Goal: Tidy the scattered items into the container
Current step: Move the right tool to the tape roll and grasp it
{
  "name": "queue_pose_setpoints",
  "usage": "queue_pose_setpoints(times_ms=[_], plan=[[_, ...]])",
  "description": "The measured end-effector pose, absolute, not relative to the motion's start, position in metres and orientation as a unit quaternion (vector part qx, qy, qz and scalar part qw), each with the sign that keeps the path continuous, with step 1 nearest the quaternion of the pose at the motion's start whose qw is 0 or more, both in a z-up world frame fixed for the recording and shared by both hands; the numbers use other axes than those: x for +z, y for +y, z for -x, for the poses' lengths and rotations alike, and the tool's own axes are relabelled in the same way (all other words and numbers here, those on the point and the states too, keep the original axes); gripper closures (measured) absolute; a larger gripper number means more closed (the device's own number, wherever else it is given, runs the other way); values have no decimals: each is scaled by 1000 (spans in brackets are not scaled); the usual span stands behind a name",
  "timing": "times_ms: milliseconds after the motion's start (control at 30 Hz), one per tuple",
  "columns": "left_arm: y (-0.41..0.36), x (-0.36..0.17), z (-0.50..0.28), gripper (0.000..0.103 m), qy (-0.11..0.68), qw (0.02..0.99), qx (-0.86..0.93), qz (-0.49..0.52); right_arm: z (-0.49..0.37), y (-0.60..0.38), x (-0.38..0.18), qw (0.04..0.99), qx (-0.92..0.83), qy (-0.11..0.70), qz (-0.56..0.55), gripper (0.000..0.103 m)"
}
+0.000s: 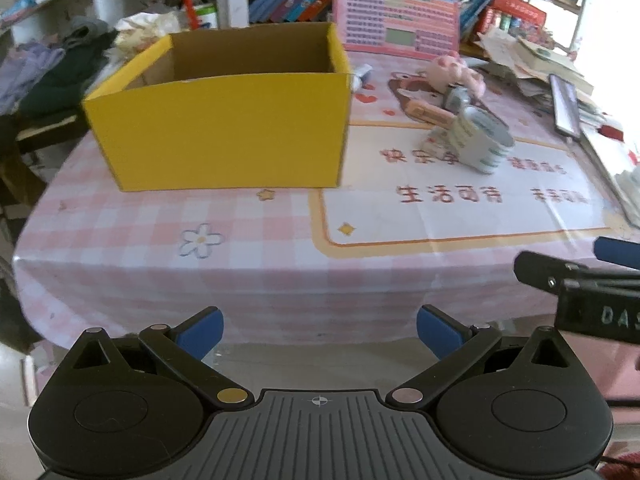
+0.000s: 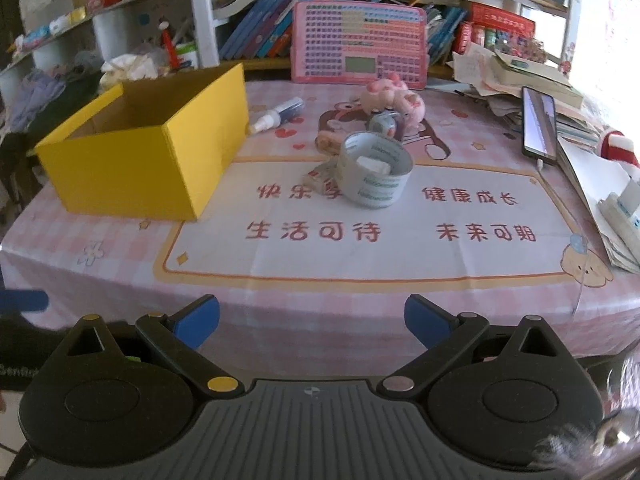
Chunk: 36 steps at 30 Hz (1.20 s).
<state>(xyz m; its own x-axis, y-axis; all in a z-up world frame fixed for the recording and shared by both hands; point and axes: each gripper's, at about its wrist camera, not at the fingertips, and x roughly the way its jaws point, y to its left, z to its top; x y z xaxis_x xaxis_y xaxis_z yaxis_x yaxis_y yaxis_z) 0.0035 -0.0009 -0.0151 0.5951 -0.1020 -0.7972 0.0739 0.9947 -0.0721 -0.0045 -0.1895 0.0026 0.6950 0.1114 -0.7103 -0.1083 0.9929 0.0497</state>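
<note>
One yellow box (image 2: 140,140), one tape roll (image 2: 374,168), one spray bottle (image 2: 276,114), one pink toy (image 2: 390,98) on the counter (image 2: 320,248). Both grippers' fingers spread wide, holding nothing: left (image 1: 320,334), right (image 2: 312,326).

An open yellow box (image 2: 140,160) is seen at frame left; a tape roll (image 2: 374,168), spray bottle (image 2: 276,114) and pink plush (image 2: 390,98) are scattered centre.

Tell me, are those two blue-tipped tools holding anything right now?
Nothing is held. The left tool and the right tool are both open and empty, short of the table edge. The tape roll sits untouched on the table.
</note>
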Motion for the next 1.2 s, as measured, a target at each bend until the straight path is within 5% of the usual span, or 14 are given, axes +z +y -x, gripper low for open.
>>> queue_pose_setpoints(times_ms=[1200], plan=[[-106, -20, -82, 1, 420, 892, -157, -58, -88, -263, -2, 922, 67, 381, -29, 2]])
